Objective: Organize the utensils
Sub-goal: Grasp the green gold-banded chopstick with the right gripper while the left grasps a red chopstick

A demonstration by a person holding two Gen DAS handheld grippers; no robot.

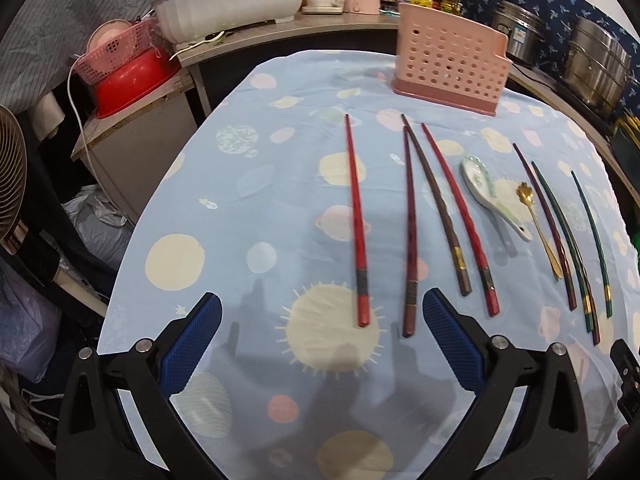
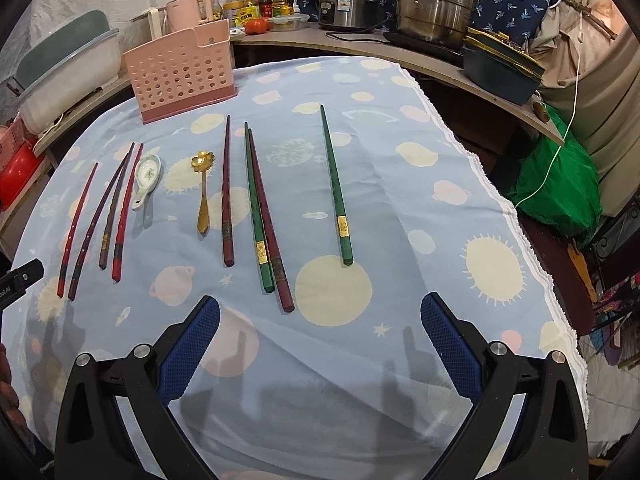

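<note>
The big table [image 1: 248, 208] has a blue cloth with suns and planets on it. At its far side stands the pink holder [image 1: 450, 68] with round holes, and it looks like nothing is in it yet.

On the near side of the pink holder, all the utensils lie flat in a row. Each one points its thin end toward the holder and its thick end toward the grippers. So the long way of every stick runs straight from gripper to holder.

Left of the holder's near side lie the red chopsticks [image 1: 357, 220]. Just ahead of the holder lie the white spoon [image 1: 490, 196] and the gold spoon [image 1: 538, 228]. To the right lie the green chopsticks [image 2: 335, 186], one far apart from the rest.

The left gripper [image 1: 322, 312] is closest to the red chopsticks. Their thick ends sit just past its tips, between its two fingers. Its fingers are spread wide and hold nothing.

The right gripper [image 2: 320, 314] is closest to the green chopsticks and a dark red one [image 2: 270, 224] beside them. It is spread wide too, and touches nothing.

I think the next job is to pinch a stick near its thick end.
</note>
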